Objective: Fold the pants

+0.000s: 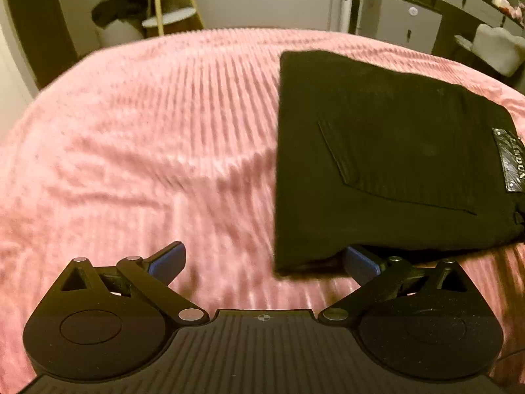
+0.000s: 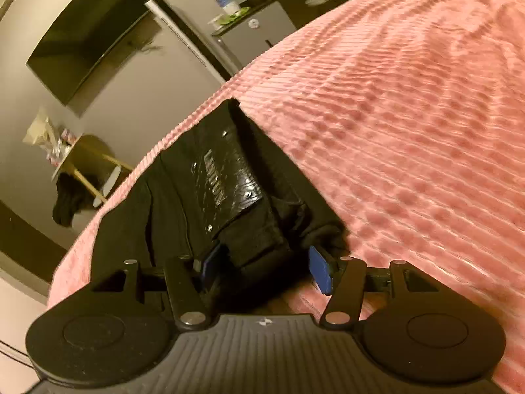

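Black pants (image 1: 377, 151) lie folded into a compact rectangle on the pink bedspread (image 1: 147, 131), back pocket and a shiny brand patch (image 1: 510, 161) facing up. My left gripper (image 1: 262, 262) is open at the pants' near left corner, its right finger tucked under the fabric edge, its left finger over bare bedspread. In the right wrist view the pants (image 2: 170, 203) show the same patch (image 2: 226, 177) at the waistband. My right gripper (image 2: 265, 269) is open around the bunched waistband edge, with fabric between the blue pads (image 2: 320, 269).
The bedspread (image 2: 410, 131) covers the whole bed. Beyond it stand a small round side table (image 1: 170, 16) with dark clothing draped, a grey cabinet (image 1: 403, 23), a white chair (image 1: 498, 49) and a wall-mounted TV (image 2: 88, 36).
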`<state>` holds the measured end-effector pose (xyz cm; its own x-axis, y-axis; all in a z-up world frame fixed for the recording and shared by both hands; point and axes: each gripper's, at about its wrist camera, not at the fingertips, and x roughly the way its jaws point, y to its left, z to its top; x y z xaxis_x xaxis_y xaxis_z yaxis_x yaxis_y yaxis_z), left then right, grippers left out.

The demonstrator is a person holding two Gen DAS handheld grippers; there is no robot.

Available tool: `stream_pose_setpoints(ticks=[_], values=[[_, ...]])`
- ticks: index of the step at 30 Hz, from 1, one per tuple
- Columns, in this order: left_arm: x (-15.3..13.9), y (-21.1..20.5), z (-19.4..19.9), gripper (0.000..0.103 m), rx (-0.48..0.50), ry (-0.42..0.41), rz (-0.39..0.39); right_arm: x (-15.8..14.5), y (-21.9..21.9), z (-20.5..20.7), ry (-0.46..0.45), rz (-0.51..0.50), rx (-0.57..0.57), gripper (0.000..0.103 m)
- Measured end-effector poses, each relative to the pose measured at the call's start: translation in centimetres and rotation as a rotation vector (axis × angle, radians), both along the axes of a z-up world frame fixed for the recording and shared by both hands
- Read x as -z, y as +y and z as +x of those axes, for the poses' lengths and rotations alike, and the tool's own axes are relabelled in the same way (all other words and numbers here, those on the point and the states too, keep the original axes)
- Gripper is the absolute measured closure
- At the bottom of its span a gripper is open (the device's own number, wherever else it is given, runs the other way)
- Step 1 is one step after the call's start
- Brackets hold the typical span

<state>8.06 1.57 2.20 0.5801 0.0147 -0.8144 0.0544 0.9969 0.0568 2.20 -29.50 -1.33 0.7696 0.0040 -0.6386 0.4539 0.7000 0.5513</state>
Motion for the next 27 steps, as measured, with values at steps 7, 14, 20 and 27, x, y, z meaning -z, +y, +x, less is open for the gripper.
stream_pose_setpoints(ticks=[7,14,20,27], values=[[-4.6,0.4,-0.1,0.000,-0.054,-0.249,-0.032,-4.5,2.2,0.5,-0.072,-0.344,-0.110,0.064],[-1.2,-6.4,10.3,0.000,0.073,-0.218,0.008,-4.8,7.5,11.1,-0.045,-0.694,-0.393,0.086],[2.6,-10.0,16.7,0.000,0.158,-0.198,0.221,-0.4,8.0,17.8,0.248,-0.868,-0.503,0.092],[3.1,-9.5,17.2,0.000,0.138,-0.164,0.204,-0.8,9.0,17.5,0.227,-0.912,-0.474,0.090]])
